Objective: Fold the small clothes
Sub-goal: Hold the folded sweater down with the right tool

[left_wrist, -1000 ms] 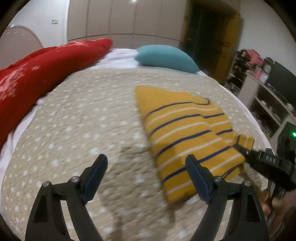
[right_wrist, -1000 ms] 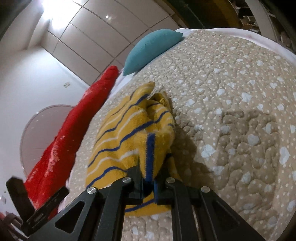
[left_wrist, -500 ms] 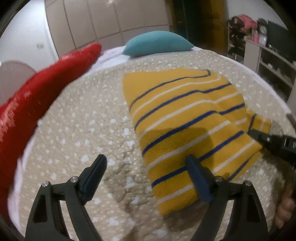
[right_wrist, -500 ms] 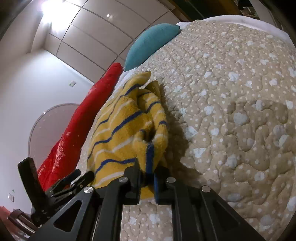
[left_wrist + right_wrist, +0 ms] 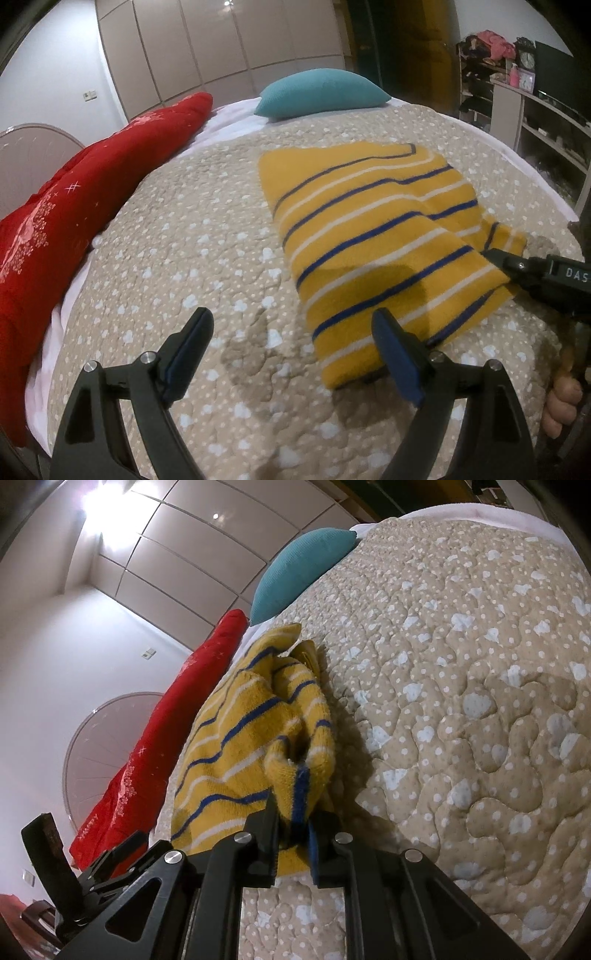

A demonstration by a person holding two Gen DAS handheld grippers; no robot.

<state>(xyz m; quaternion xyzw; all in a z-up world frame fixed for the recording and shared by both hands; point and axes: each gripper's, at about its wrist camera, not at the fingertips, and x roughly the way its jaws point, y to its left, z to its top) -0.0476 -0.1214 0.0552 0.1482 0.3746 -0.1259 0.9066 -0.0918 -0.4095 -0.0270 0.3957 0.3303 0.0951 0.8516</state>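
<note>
A beige quilted bedspread (image 5: 192, 236) dotted with white is covering the bed in the left wrist view, with a teal pillow (image 5: 321, 94) lying at the far end and a red blanket (image 5: 92, 177) running along the left edge. The yellow striped garment (image 5: 373, 236) is lying folded flat on the quilt, right of centre. The left gripper (image 5: 293, 354) is hovering over the near part of the bed with its jaws standing wide apart, gripping nothing; its right finger is sitting over the garment's near left corner, while the left finger is hanging above bare quilt. The right gripper (image 5: 495, 258) is reaching in from the right and meeting the garment's right edge, beside a small flap sticking out there.

In the right wrist view, the same quilt (image 5: 461, 683) is filling the right side, with the pillow (image 5: 299, 570) and the blanket (image 5: 166, 738) lying beyond. The right gripper (image 5: 295, 830) is pinching a bunched edge of the garment (image 5: 236, 749), jaws closed on the cloth. The rest of the garment is stretching away to the left, and the left gripper (image 5: 110, 864) is showing partly at lower left.
</note>
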